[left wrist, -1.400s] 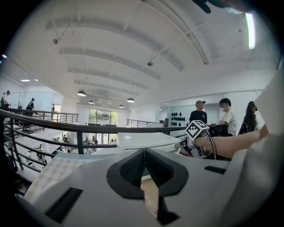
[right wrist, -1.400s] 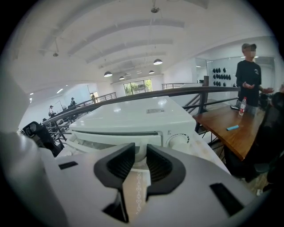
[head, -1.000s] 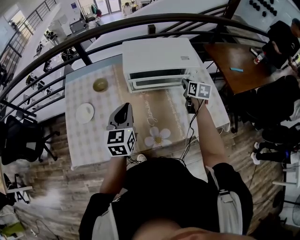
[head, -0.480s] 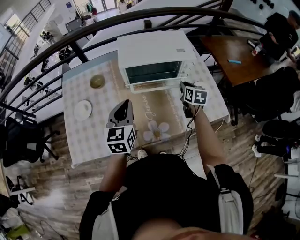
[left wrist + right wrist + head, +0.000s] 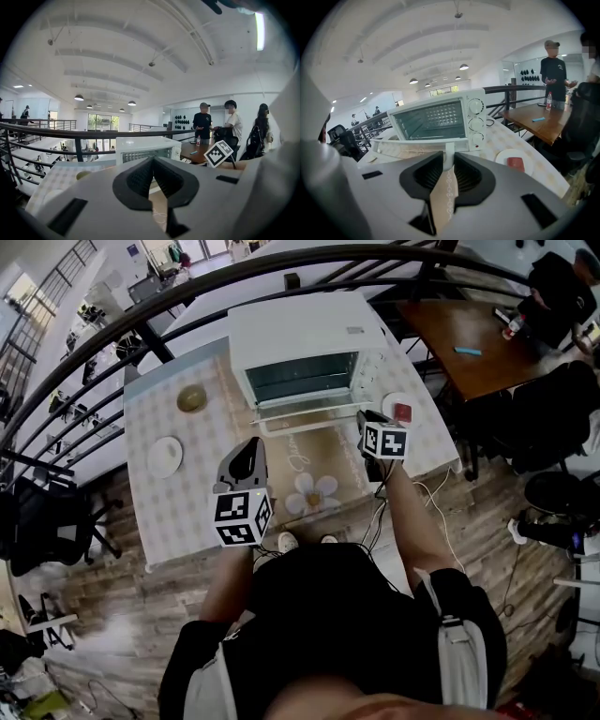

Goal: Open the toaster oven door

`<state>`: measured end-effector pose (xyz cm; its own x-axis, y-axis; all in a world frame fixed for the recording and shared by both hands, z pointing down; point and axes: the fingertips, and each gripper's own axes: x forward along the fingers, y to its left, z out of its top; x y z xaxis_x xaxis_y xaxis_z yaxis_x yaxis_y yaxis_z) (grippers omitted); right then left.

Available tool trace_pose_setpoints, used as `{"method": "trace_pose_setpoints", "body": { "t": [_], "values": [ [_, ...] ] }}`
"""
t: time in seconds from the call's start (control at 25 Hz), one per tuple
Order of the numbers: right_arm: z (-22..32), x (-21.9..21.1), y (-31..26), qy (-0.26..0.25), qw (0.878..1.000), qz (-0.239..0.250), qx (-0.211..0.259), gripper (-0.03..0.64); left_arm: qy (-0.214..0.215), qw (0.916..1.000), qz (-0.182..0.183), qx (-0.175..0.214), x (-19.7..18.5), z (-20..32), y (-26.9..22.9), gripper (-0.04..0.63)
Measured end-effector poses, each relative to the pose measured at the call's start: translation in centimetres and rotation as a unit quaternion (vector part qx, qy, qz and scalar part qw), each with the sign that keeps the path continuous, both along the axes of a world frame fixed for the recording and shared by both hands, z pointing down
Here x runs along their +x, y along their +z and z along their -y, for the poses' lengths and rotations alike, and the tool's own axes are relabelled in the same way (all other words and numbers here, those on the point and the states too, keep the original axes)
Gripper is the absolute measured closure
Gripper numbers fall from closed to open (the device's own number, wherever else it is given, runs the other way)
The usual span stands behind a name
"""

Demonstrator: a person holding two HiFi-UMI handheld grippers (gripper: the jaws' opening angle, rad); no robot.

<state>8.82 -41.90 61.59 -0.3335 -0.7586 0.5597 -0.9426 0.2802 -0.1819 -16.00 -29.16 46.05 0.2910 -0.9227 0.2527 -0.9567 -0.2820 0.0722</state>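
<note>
The white toaster oven (image 5: 305, 338) stands at the back of the table, its glass door (image 5: 309, 414) swung down to lie almost flat in front of it. My right gripper (image 5: 364, 420) is at the door's right front corner. In the right gripper view the jaws (image 5: 448, 159) are shut on the white post of the door handle (image 5: 417, 143), with the oven (image 5: 436, 119) open behind it. My left gripper (image 5: 247, 450) hovers above the table's front, away from the oven. It is shut with nothing in it (image 5: 152, 161).
A small plate with a red piece (image 5: 401, 410) lies right of the oven, and a cable hangs off the table below it. A green bowl (image 5: 191, 397) and a white plate (image 5: 165, 456) sit on the checked tablecloth (image 5: 178, 512) at left. A dark railing (image 5: 112, 329) curves behind; people stand at a brown table (image 5: 543, 119) on the right.
The oven door has swung down from nearly closed to almost flat. My right gripper came toward me and lower with the handle in it. The left gripper stayed put.
</note>
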Motion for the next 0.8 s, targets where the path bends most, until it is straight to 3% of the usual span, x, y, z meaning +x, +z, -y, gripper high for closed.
{"method": "trace_pose_setpoints", "body": {
  "t": [0.6,0.8],
  "values": [
    [-4.2,0.8,6.8,0.004,0.999,-0.031,-0.04,0.548,-0.002,0.9999,0.009,-0.008,0.5,-0.5,0.4,0.581],
    [-5.2,1.1,10.7,0.001,0.996,-0.052,-0.077,0.549,-0.005,0.9998,0.015,-0.012,0.6,-0.4,0.6,0.581]
  ]
}}
